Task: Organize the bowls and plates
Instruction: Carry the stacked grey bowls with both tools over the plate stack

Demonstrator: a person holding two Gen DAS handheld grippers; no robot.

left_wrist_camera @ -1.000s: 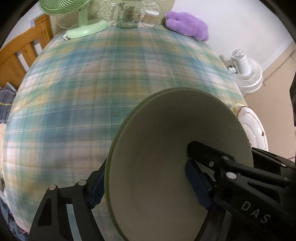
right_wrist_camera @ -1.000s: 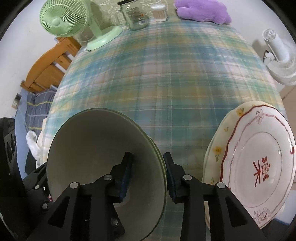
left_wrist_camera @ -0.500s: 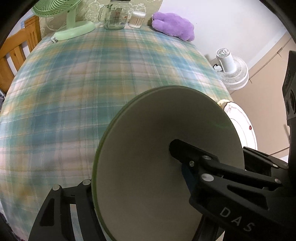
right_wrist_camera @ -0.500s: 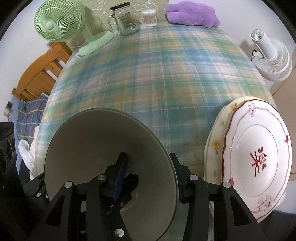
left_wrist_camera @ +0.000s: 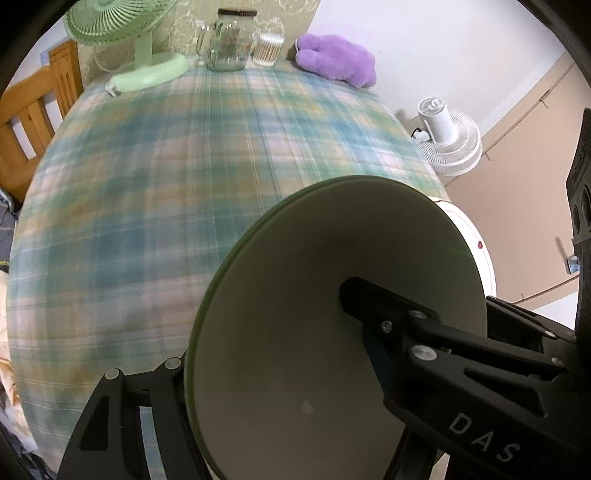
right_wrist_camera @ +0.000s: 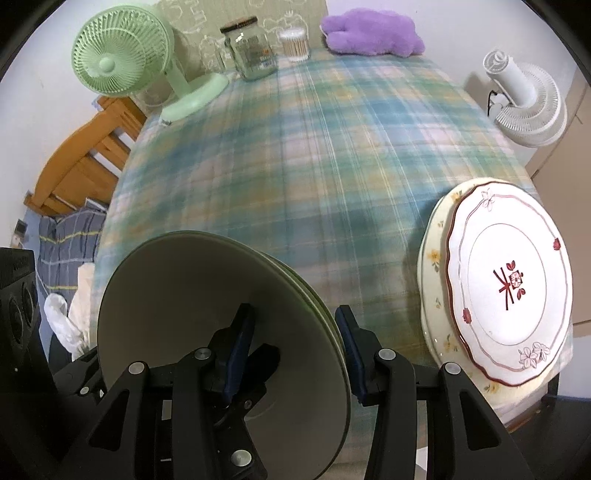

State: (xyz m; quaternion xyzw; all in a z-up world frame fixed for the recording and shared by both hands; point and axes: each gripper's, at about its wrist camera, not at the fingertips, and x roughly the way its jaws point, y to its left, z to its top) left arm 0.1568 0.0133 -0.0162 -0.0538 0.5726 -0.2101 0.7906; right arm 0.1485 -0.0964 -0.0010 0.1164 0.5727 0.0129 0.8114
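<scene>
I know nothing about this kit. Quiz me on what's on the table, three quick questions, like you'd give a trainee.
1. True or false: the red-rimmed plate lies on top of the yellow-flowered plate.
2. What stands between the glass jar and the purple plush toy? A) a tub of cotton swabs B) a teapot C) a candle
3. Fill in: the outer rims of the nested bowls are ____ in colour.

Key: 1 true; 2 A; 3 green.
</scene>
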